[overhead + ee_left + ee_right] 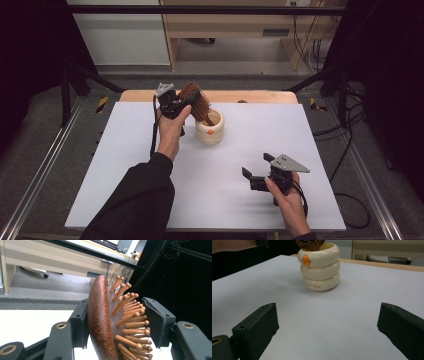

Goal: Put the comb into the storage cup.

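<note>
My left gripper (pixel 186 104) pinches brown wooden paddle hairbrush with peg bristles (pixel 196 102) by head, handle down in cream ringed duck-face ceramic cup (pixel 209 128) at table's (pixel 125 165) far middle. Step, I judge: seating brush in cup. Next: ease jaws apart, lift clear. Cup holds just brush. My right gripper (pixel 256 172) spread, idle, near edge.

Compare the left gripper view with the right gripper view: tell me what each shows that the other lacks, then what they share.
Left gripper view alone: the wooden bristles of the hairbrush, the brush head between the left gripper jaws, one jaw against its back.

Right gripper view alone: the cream ringed cup with its orange mark, beyond the right gripper, jaws wide apart with nothing between.

Both: the hairbrush and the white tabletop.
</note>
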Tool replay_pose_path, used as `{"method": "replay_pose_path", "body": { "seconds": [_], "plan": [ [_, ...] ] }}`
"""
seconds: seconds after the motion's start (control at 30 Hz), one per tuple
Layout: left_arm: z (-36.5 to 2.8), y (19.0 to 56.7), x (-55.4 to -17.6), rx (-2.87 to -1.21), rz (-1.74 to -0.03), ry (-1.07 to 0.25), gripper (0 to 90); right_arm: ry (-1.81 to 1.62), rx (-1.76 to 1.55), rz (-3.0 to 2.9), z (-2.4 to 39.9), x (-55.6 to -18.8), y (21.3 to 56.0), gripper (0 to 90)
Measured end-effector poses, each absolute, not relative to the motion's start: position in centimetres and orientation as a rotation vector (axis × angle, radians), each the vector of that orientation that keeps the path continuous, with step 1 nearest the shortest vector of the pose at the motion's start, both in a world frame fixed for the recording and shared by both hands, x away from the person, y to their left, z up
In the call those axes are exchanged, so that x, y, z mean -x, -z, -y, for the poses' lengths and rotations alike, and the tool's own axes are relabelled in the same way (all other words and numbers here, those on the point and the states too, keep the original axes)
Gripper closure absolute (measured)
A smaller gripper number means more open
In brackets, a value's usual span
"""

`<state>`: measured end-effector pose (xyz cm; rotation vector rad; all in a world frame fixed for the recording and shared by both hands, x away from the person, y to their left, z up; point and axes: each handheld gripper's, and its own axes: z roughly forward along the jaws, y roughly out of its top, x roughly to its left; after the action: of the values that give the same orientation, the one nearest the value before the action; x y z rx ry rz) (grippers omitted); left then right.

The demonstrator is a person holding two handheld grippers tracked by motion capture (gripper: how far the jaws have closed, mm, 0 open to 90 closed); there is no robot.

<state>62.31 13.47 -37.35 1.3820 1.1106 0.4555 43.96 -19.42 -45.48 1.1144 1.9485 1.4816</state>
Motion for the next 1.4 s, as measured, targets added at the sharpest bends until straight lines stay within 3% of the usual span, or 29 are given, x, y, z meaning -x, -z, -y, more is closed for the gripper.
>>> {"method": "replay_pose_path", "body": {
  "seconds": [0.7, 1.4],
  "plan": [
    [-13.37, 37.39, -62.31, -1.384, -1.104, -0.463, 38.3, -1.481, -1.118, -1.951, 19.37, -43.97, 45.52, 3.8],
    [-13.57, 37.55, -62.4, -1.381, -1.129, -0.45, 19.5, -1.48, -1.119, -1.951, 19.27, -44.0, 45.53, 3.8]
  ]
}}
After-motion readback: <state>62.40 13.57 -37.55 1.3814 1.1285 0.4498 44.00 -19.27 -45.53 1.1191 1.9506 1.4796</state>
